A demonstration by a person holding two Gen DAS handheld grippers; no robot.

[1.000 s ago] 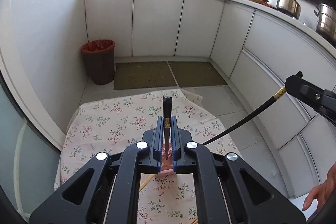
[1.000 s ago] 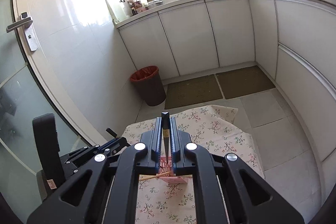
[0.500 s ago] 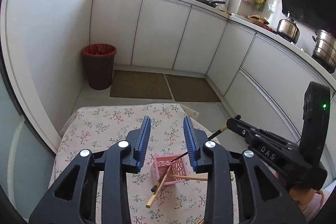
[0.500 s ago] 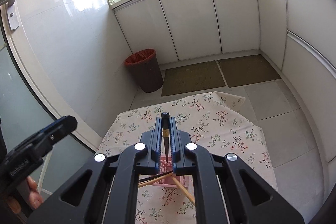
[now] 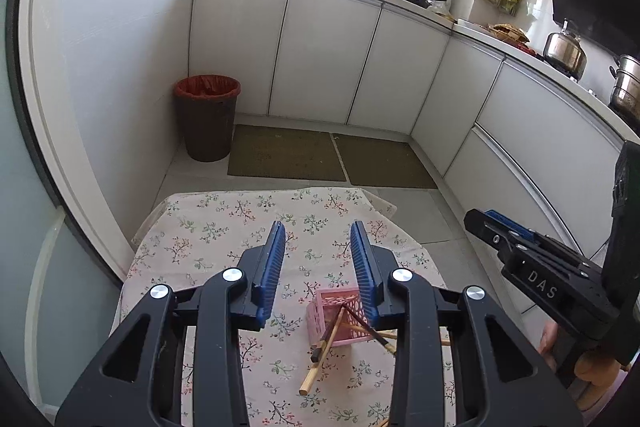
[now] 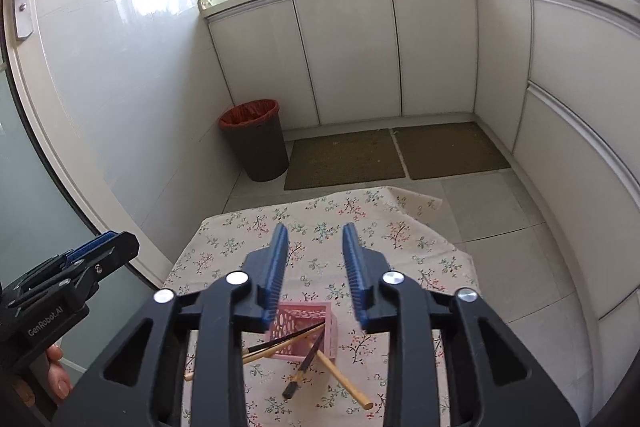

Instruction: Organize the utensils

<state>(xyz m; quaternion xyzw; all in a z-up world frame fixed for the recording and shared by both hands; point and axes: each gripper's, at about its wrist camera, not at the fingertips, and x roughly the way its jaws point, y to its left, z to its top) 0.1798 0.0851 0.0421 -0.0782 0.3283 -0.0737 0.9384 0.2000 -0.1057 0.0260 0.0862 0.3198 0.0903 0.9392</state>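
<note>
above the floral tablecloth [image 5: 224, 227] we hold left gripper [image 5: 318, 255] and right gripper [image 6: 314, 259] wide open and empty, chopsticks [image 6: 320, 351] resting in the pink basket [image 6: 298, 323], the drop seemingly done, any stray utensils next.

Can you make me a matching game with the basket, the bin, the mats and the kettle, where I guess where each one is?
Things:
1. basket
2. bin
3. mats
4. kettle

Places:
A. on the floor, flat, in front of the white cupboards
B. up on the counter, at the right
C. on the flowery tablecloth, with chopsticks sticking out of it
D. standing on the floor by the wall

Pairs: 1-C, 2-D, 3-A, 4-B
</note>
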